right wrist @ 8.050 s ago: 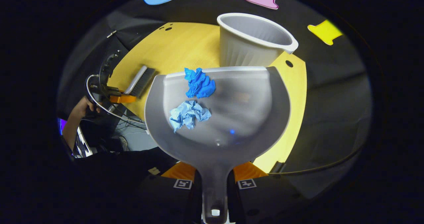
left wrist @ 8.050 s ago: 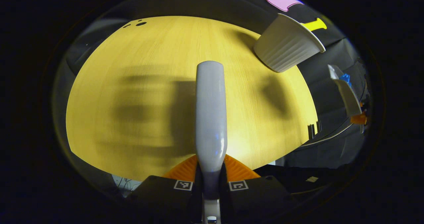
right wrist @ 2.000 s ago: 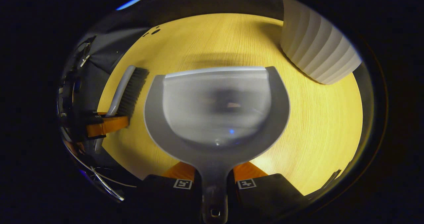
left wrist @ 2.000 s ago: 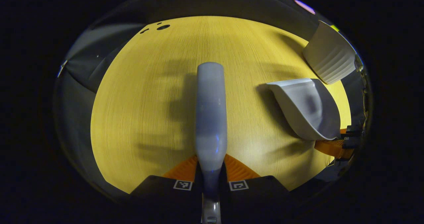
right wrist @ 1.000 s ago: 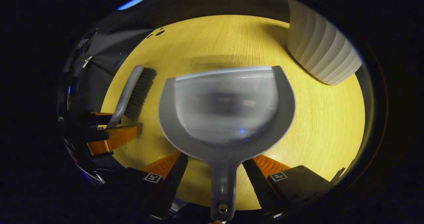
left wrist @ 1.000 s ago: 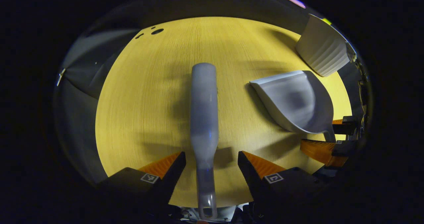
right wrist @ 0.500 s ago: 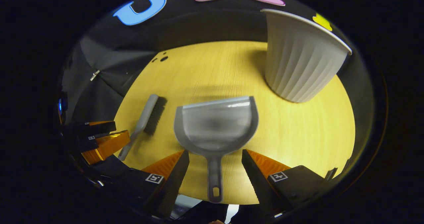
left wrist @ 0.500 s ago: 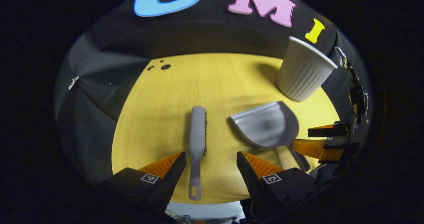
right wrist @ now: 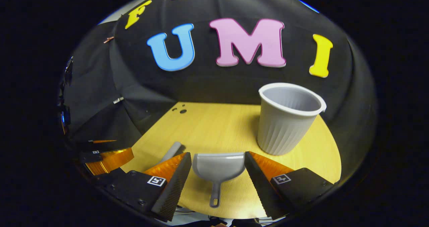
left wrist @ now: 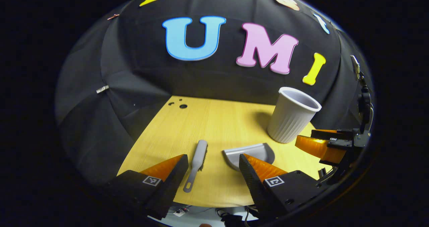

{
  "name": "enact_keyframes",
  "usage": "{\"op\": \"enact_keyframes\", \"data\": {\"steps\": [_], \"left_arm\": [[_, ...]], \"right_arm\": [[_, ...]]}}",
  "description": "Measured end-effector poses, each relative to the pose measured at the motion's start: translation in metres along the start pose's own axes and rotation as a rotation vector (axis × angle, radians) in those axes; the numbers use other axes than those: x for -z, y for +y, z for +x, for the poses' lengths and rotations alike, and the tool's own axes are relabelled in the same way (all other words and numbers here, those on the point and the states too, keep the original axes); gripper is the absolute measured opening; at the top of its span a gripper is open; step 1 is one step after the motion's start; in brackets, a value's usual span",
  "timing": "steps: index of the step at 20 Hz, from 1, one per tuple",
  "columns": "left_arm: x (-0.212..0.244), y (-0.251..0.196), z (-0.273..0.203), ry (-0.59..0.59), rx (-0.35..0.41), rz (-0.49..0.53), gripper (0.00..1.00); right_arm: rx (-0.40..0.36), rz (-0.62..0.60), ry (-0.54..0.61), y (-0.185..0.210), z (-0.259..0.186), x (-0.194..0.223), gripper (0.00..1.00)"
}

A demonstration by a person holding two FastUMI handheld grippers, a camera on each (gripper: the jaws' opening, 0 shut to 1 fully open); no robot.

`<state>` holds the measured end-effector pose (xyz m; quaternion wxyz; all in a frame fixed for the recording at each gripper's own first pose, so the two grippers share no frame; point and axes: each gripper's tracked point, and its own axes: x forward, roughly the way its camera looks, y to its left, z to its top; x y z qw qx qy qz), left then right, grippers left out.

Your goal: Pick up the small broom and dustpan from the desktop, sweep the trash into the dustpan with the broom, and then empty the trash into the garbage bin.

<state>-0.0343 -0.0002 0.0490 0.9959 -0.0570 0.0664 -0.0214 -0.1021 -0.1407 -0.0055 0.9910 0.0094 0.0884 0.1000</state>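
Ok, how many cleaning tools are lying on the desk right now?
2. The small broom lies on the desk's near left; the dustpan lies beside it to the right, in front of the garbage bin. Neither is held.

Left claw (left wrist: pixel 211 161): jaws spread wide, nothing between the fingers, raised clear of the tabletop (left wrist: pixel 221 126) and looking forward and slightly down. Both fingers (left wrist: pixel 167 168) frame the lower edge of the left gripper view.

Right claw (right wrist: pixel 218 161): jaws likewise spread wide, gripping nothing, raised above the tabletop at a similar forward tilt.

The right claw also shows at the right edge of the left gripper view (left wrist: pixel 318 143), fingers apart. The left claw shows at the left edge of the right gripper view (right wrist: pixel 107 153). The two sit side by side, apart.
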Motion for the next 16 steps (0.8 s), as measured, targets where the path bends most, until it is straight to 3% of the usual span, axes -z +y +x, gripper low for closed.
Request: {"op": "enact_keyframes", "data": {"steps": [9,16], "left_arm": [[-0.048,-0.046,-0.087,-0.380,-0.007,0.043,0.96],[-0.057,-0.073,-0.123,-0.503,-0.018,0.044,0.96]], "right_arm": [[0.003,-0.071,-0.282,-0.009,-0.066,-0.039,0.98],[-0.024,-0.101,-0.295,-0.004,-0.089,-0.026,0.98]]}}
